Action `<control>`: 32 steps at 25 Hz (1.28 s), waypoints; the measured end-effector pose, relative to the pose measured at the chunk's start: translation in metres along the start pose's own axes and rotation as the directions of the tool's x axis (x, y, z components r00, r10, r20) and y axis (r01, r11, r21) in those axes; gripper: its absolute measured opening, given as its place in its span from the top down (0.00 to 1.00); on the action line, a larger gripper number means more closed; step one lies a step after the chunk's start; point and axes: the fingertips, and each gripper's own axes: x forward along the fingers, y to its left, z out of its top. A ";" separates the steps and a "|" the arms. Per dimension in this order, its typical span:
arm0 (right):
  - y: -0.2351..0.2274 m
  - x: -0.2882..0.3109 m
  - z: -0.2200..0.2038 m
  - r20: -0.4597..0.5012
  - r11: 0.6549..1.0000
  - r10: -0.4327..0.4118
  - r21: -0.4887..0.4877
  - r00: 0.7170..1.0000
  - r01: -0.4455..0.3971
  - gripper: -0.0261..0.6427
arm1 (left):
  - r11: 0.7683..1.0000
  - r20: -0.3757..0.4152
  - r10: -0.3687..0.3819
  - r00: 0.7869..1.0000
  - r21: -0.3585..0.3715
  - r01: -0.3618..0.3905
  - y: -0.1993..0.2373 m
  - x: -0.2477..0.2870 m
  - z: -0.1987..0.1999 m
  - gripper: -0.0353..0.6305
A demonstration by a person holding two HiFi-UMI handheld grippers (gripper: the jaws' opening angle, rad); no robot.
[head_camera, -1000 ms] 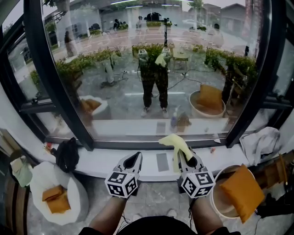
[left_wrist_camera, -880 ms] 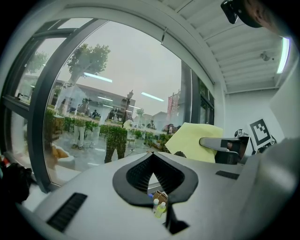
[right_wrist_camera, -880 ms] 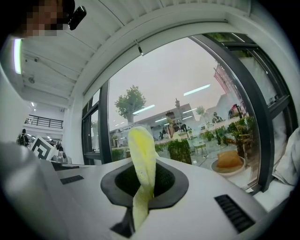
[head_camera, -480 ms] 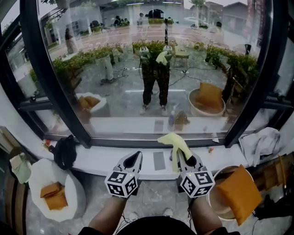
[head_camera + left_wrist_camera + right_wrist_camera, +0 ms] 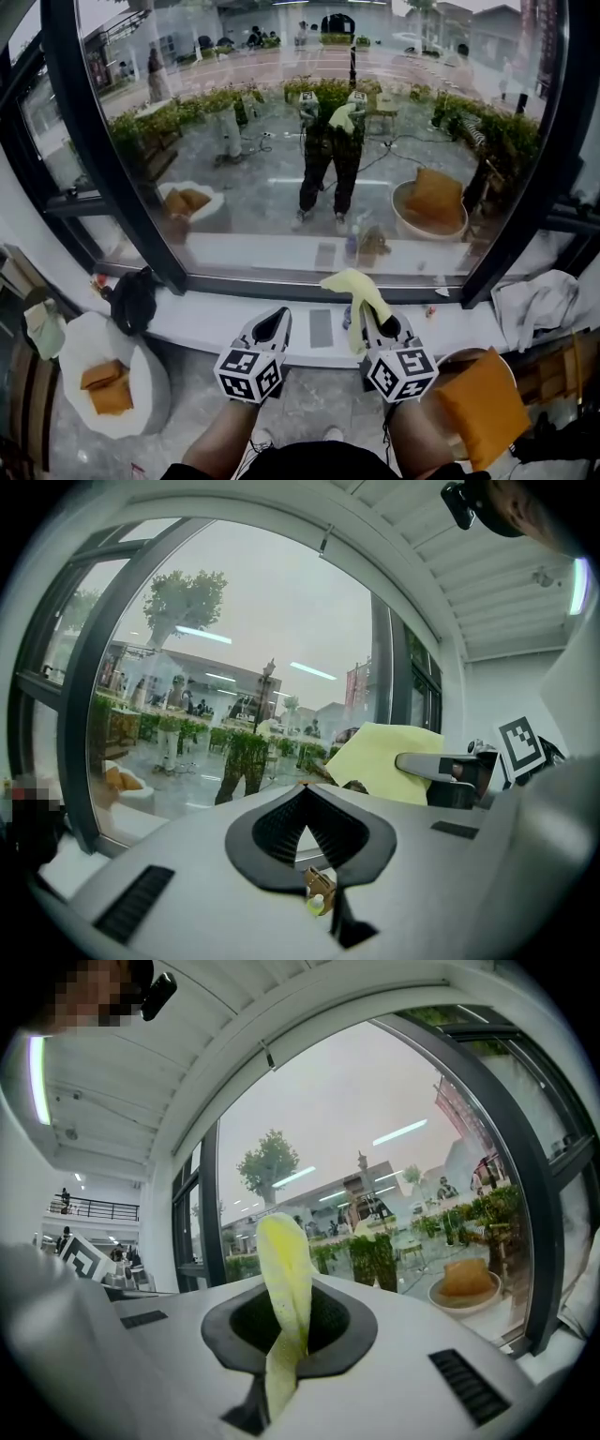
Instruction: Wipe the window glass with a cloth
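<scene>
Yellow cloth (image 5: 355, 292), long axis along right hand-held gripper (image 5: 377, 321), tip toward glass (image 5: 281, 141)

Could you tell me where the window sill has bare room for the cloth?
The sill is bare between the black bag and the grey pad, and from the right gripper to the white rag, bar one red bit. The middle, by the pad and bottle, is crowded.
</scene>
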 end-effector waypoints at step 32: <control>0.011 0.106 0.019 0.037 0.999 -0.038 0.017 0.999 0.038 0.91 | 0.999 0.005 -0.045 0.999 0.018 0.045 0.087 0.054 0.036 0.94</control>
